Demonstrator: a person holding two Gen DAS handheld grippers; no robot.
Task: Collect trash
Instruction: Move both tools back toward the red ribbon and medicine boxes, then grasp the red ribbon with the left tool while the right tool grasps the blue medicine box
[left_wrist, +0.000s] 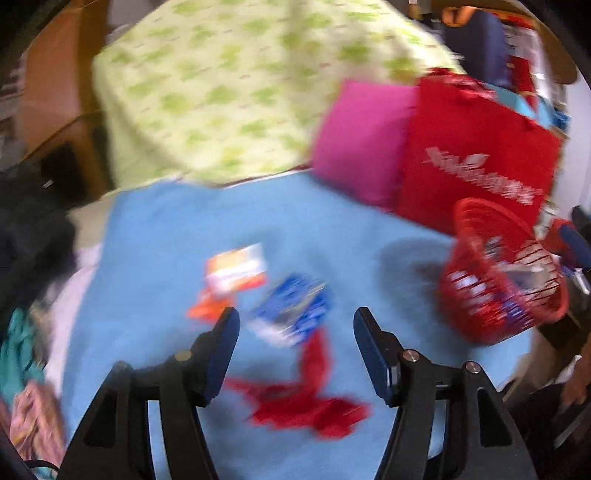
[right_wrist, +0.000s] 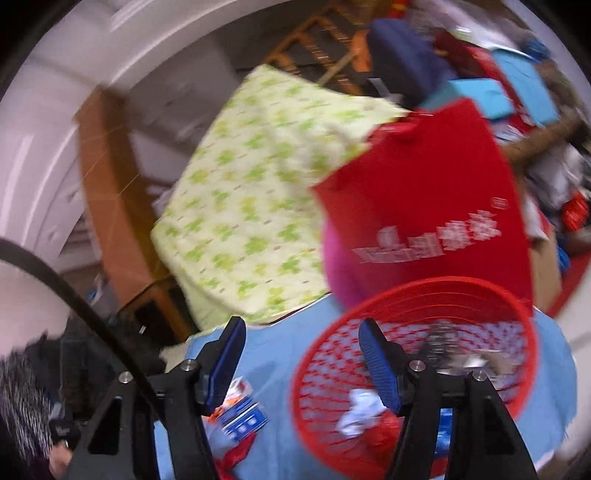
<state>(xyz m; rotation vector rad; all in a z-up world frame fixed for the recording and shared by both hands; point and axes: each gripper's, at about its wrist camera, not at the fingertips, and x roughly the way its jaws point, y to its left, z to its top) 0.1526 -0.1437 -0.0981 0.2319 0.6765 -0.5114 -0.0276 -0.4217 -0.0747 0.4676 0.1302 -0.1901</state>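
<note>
While three wrappers, orange (left_wrist: 236, 275), blue (left_wrist: 295, 314) and red (left_wrist: 306, 402), lie on the blue cloth (left_wrist: 155, 236), your left gripper (left_wrist: 293, 325) hangs over them, fingers parted and empty. Your right gripper (right_wrist: 301, 338), fingers likewise parted and empty, sits at the red basket (right_wrist: 417, 291), which holds collected scraps.

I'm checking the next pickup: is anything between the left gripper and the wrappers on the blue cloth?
Nothing visible. The left gripper is open and empty, and the blue wrapper and red wrapper lie bare on the blue cloth right ahead of its fingers.
</note>
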